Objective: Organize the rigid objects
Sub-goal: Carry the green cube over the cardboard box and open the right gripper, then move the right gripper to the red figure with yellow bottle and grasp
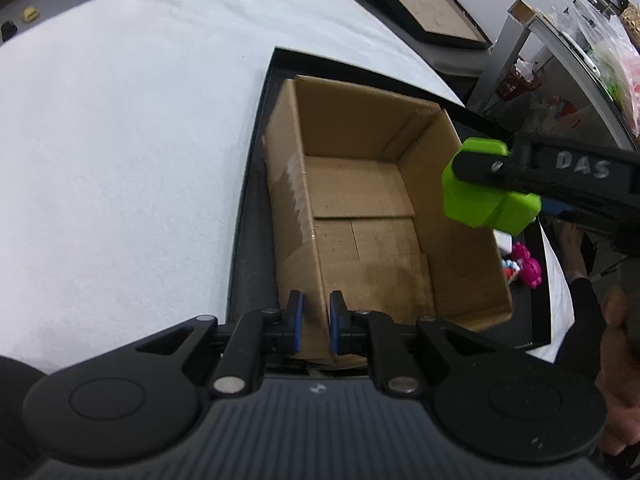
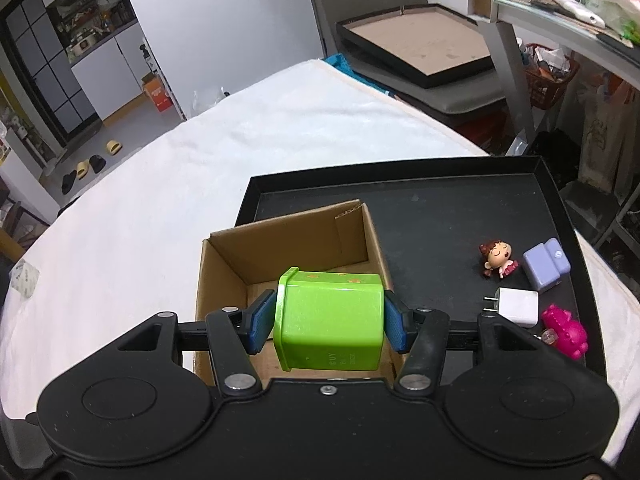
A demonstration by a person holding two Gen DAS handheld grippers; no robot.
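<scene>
The right claw (image 2: pixel 329 320) grips a lime-green plastic container (image 2: pixel 330 320) by its sides, tipped on its side above the open cardboard box (image 2: pixel 288 240). The left claw (image 1: pixel 316 320) pinches the box's near wall. The box sits in a black tray (image 2: pixel 440 208) beside a doll figurine (image 2: pixel 498 258), white charger (image 2: pixel 516 306), lilac toy sofa (image 2: pixel 546 268) and pink toy (image 2: pixel 566 330)

We see even, bright indoor light, soft shadows inside the cardboard box (image 1: pixel 360 208), glare washing out the white tabletop (image 1: pixel 120 140), strong fisheye bending at edges.
</scene>
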